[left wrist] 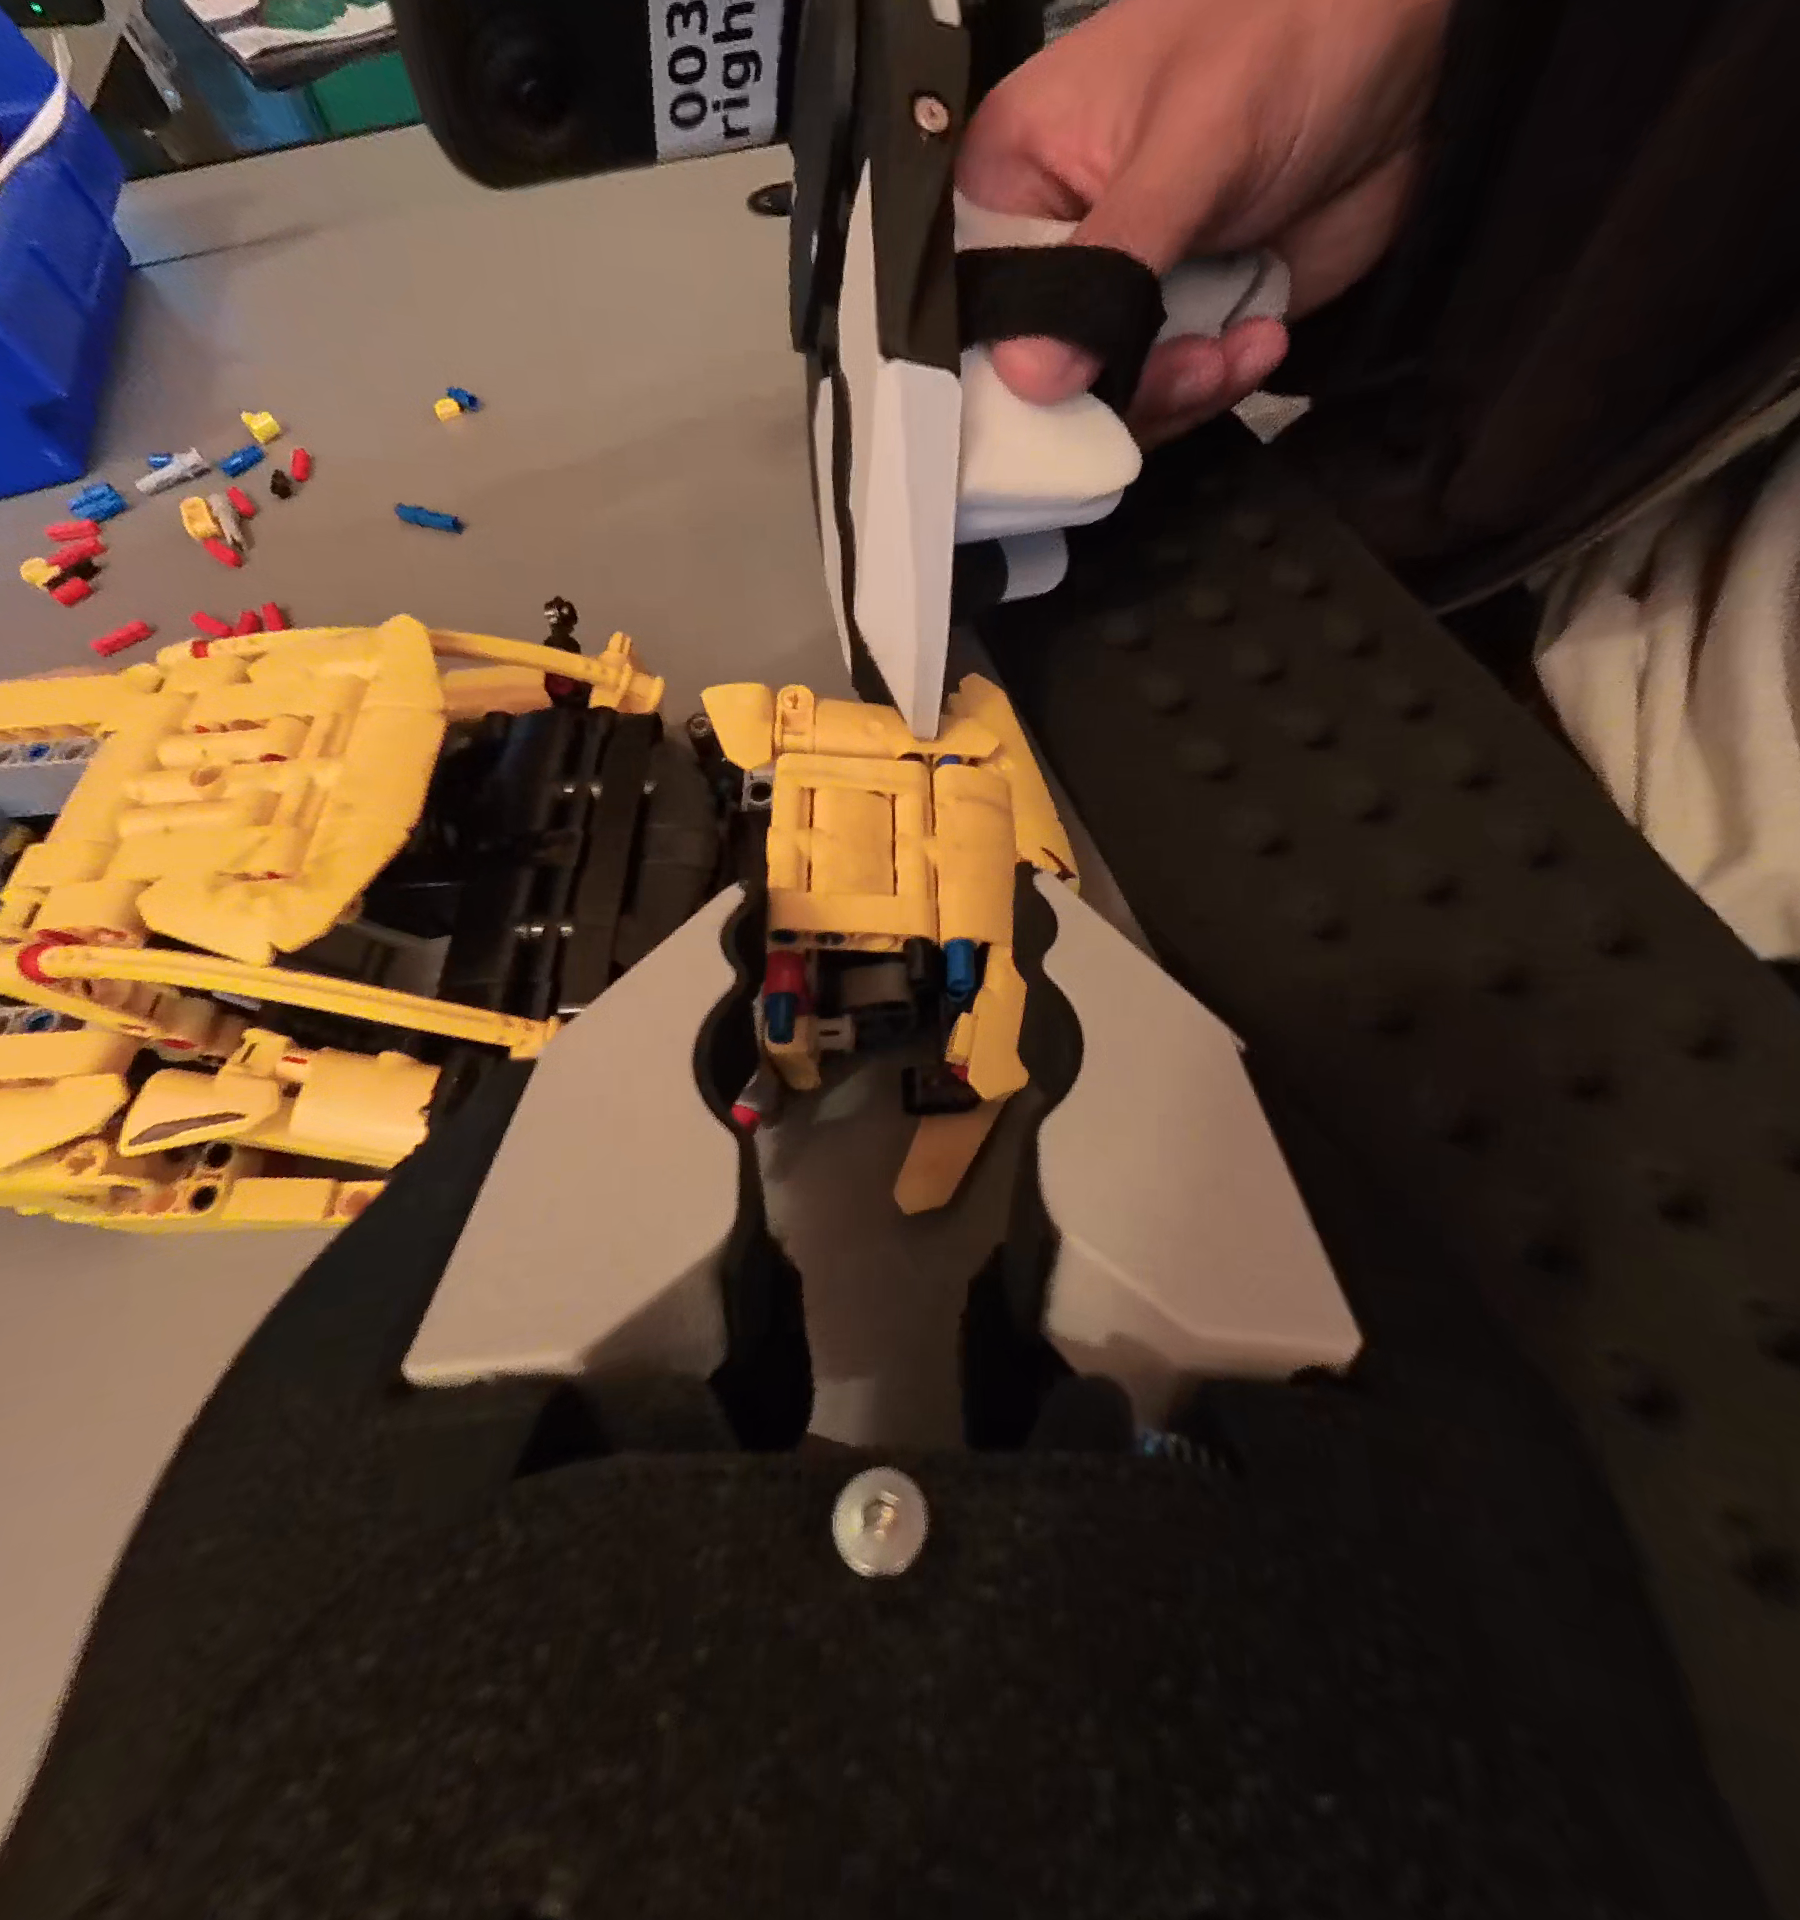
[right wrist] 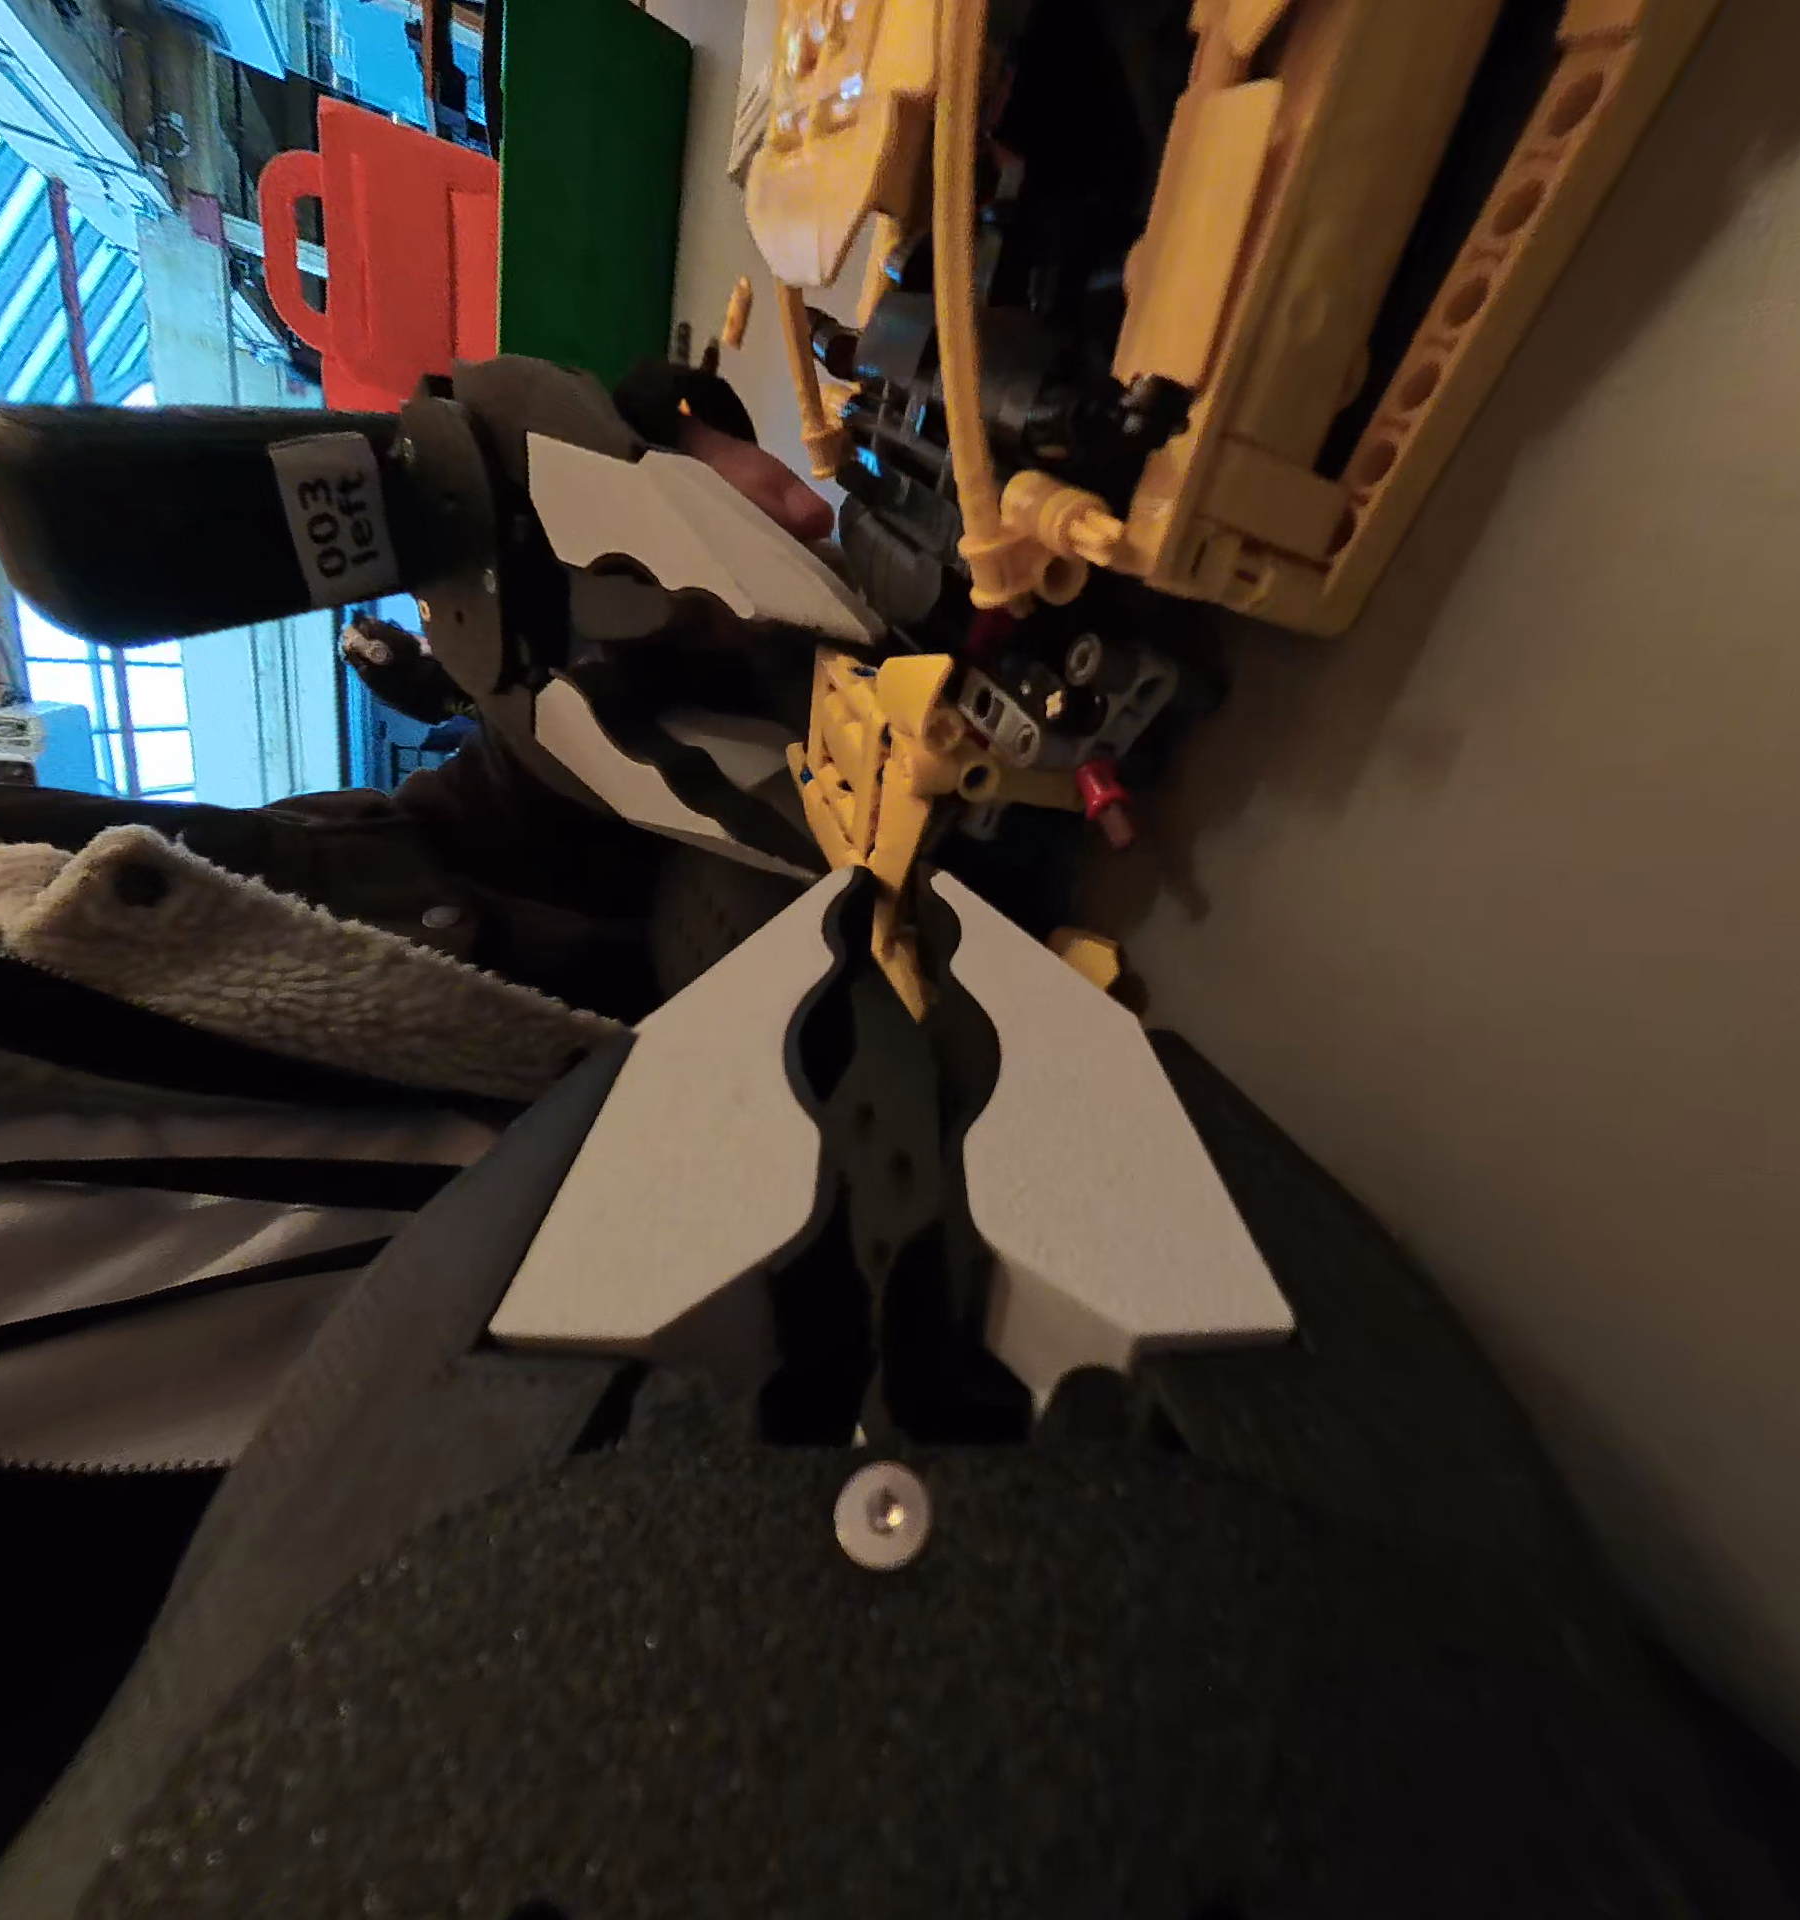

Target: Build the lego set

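Left tongs [left wrist: 885, 914] clamp the small yellow sub-assembly [left wrist: 891, 831] at the grey surface [left wrist: 522, 312] edge; right tongs [right wrist: 891, 894] pinch its yellow panel [right wrist: 901, 935]. Beside it lies the big yellow model [left wrist: 252, 883] (loose pins [left wrist: 179, 499] beyond, by a blue box [left wrist: 13, 312] of white scraps).

Two yellow lego assemblies [left wrist: 200, 914] [left wrist: 885, 873], two tools [left wrist: 885, 997] [right wrist: 891, 935], one blue box [left wrist: 13, 281] (loose pins too scattered to count).

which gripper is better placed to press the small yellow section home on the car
Right: the right gripper pinches a panel atop the small yellow section, while the left gripper grips and steadies its sides beside the car.
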{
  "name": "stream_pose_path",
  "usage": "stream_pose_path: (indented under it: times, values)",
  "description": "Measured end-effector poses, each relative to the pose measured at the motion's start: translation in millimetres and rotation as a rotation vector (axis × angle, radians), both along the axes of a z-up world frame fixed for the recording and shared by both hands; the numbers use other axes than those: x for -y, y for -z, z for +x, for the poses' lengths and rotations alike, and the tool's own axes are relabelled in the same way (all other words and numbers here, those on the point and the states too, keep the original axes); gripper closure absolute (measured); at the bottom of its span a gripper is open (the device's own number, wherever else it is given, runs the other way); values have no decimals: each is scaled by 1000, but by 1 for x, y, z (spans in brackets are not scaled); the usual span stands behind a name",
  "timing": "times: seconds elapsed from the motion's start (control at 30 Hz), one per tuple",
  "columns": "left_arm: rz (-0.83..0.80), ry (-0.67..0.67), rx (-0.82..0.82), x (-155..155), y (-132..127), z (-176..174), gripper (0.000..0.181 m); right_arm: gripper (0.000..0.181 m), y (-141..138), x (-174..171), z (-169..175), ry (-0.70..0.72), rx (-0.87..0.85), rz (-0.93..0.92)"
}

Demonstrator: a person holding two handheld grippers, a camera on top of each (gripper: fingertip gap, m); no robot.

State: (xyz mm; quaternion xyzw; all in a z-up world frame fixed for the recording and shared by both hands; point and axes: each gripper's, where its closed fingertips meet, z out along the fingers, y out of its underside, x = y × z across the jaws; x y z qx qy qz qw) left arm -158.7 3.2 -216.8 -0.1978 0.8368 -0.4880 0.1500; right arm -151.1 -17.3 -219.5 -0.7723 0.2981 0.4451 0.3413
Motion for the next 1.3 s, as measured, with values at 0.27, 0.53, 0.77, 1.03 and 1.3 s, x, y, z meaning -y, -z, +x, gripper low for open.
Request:
stream_pose_path:
  times: [0.27, 0.53, 0.77, 1.03, 1.3]
  values:
    - [12, -29, 16, 1, 1, 2, 133, 175, 1, 0, -1, -45, -33, 7]
    - [-9, -128, 57, -2, -6, 17, 173, 175, 2, -6, -15, -89, 16, 16]
    - [-36, -86, 42, -6, -7, 11, 174, 176, 1, -11, -21, -143, -14, 12]
    - [-85, -285, -52, -32, -30, 11, 149, 155, -10, -24, -33, -122, -21, 74]
    - [-98, -853, -166, -32, -15, -15, 120, 159, -8, -25, -21, -335, 259, 112]
